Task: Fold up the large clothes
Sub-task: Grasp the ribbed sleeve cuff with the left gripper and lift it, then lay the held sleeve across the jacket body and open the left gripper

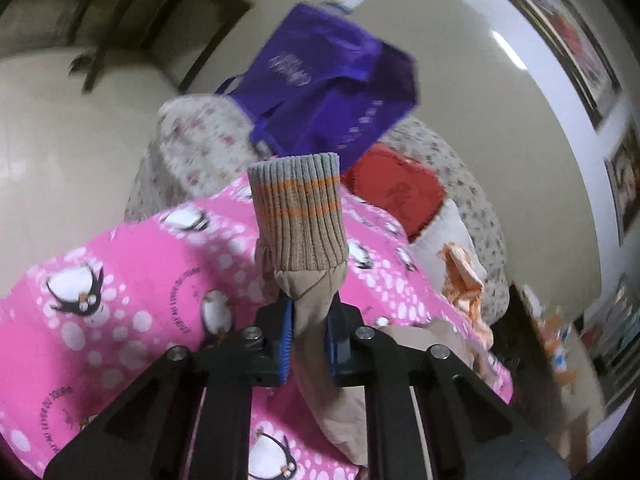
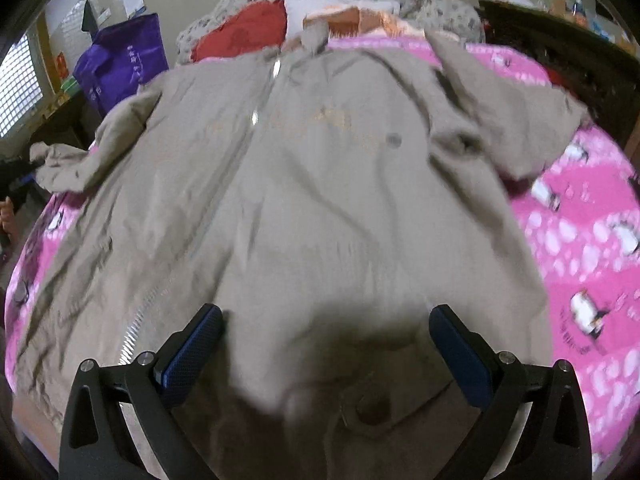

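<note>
A large beige jacket (image 2: pixel 312 184) lies spread front-up on a pink penguin-print blanket (image 2: pixel 580 240), zipper running up its left half. My left gripper (image 1: pixel 310 320) is shut on the jacket's sleeve (image 1: pixel 316 292) just below its ribbed cuff (image 1: pixel 298 212), which has orange stripes and stands up above the blanket (image 1: pixel 120 280). My right gripper (image 2: pixel 326 332) is open and empty, hovering just over the jacket's lower hem near a pocket flap (image 2: pixel 372 404).
A purple tote bag (image 1: pixel 332 92) stands beyond the bed, also in the right wrist view (image 2: pixel 120 60). A red cushion (image 1: pixel 396 196), a white pillow (image 2: pixel 340 12) and orange cloth (image 1: pixel 464 280) lie at the bed's head. Dark furniture (image 2: pixel 580 60) borders the right side.
</note>
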`<state>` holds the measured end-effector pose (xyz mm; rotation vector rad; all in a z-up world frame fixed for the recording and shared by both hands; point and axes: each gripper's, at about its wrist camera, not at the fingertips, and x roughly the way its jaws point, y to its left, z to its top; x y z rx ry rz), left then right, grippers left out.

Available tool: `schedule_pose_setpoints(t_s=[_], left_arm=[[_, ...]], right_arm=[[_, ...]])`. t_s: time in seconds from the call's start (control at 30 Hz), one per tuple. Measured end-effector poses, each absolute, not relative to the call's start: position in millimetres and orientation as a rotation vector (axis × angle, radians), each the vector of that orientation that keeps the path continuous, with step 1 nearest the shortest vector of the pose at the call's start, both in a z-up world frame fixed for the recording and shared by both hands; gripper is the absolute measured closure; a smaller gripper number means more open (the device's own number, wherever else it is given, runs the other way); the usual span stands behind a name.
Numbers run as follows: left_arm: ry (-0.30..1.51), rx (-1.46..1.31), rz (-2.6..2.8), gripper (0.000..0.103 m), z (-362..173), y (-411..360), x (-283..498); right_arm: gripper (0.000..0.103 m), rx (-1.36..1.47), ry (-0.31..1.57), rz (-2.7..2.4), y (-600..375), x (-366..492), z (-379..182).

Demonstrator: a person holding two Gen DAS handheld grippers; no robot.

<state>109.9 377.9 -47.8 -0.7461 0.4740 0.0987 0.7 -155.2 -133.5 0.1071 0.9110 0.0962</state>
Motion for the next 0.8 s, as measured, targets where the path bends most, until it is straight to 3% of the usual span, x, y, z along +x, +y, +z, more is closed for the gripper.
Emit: schedule_pose_setpoints(t_s=[0.17, 0.4, 0.6, 0.8], left_arm=[[0.417, -0.588, 0.001, 0.092, 5, 316, 110], [0.377, -0.498, -0.261, 0.092, 61, 169, 131], [0.535, -0.423, -0.560, 0.092, 33, 23, 154], [0.726, -0.310, -0.664, 0.093, -23, -63, 158]], right_arm=[[0.001, 0.077, 0.898, 0.084, -146, 6, -135], [0.001, 0.100, 0.860, 0.102, -149, -2, -138], [0.001, 0.115, 0.839, 0.113, -153, -10, -137], [0.000, 0.140, 0.828, 0.131, -157, -14, -138]])
